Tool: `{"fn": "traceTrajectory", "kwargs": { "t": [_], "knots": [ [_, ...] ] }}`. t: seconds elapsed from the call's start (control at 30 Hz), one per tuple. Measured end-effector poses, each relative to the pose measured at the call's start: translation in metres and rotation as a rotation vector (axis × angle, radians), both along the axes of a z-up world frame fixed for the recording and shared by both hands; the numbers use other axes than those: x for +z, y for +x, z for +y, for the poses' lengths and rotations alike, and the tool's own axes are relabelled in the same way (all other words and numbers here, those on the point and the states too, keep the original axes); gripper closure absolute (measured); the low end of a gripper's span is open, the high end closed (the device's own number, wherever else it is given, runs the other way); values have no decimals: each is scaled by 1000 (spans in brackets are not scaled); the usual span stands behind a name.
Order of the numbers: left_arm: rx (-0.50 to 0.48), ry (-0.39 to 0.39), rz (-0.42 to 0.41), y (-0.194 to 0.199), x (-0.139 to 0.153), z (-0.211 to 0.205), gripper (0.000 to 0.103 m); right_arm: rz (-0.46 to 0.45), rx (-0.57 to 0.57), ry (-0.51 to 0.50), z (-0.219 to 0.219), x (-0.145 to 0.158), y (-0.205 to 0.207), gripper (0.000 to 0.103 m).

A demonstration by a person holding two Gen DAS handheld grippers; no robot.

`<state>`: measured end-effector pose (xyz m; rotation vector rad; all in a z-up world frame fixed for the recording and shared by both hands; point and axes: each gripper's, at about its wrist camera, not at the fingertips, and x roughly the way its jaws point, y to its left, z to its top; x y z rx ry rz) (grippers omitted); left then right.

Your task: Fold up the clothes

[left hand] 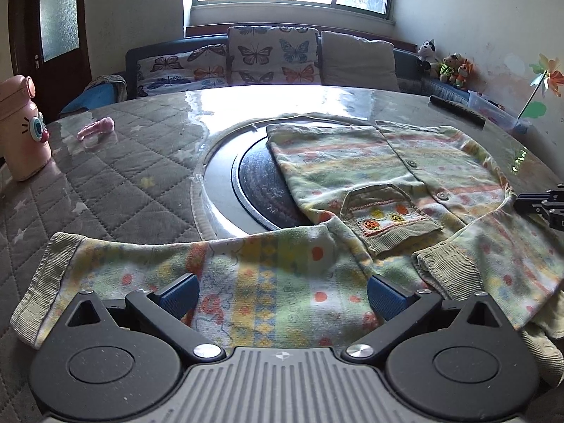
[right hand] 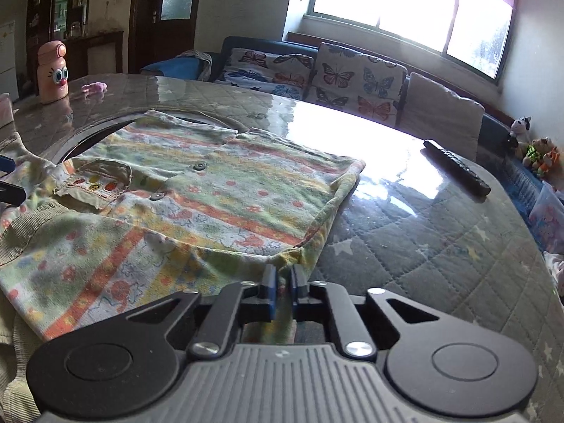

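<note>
On the table's near edge, your right gripper (right hand: 282, 283) pinches the shirt (right hand: 211, 190) hem, left gripper (left hand: 282, 296) wide over the sleeve (left hand: 141, 275); folding barely begun.

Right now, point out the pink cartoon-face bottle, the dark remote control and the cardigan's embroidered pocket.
pink cartoon-face bottle (right hand: 53, 70), right wrist view, face.
dark remote control (right hand: 456, 171), right wrist view, mid-length.
cardigan's embroidered pocket (left hand: 389, 216), left wrist view, embroidered band.
</note>
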<state>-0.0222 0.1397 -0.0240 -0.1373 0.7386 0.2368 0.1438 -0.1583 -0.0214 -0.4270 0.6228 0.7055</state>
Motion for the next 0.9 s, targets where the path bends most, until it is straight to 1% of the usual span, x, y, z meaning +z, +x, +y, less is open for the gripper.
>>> {"fn": "traceTrajectory", "kwargs": {
  "t": [0.27,0.57,0.73,0.83,0.9],
  "knots": [
    [-6,13,3,1,-1,-1,0,-33,-52,26,-8,7,-1,102],
    [-10,24,3,0,-3,1,0,52,-192,73,-34,-1,16,103],
    [-1,17,8,3,-1,2,0,22,-151,142,-35,18,11,102],
    [2,12,0,3,3,1,1,24,-74,136,-18,18,9,101],
    [-7,15,-16,2,8,-3,1,27,-54,118,-10,14,10,100]
  ]
}}
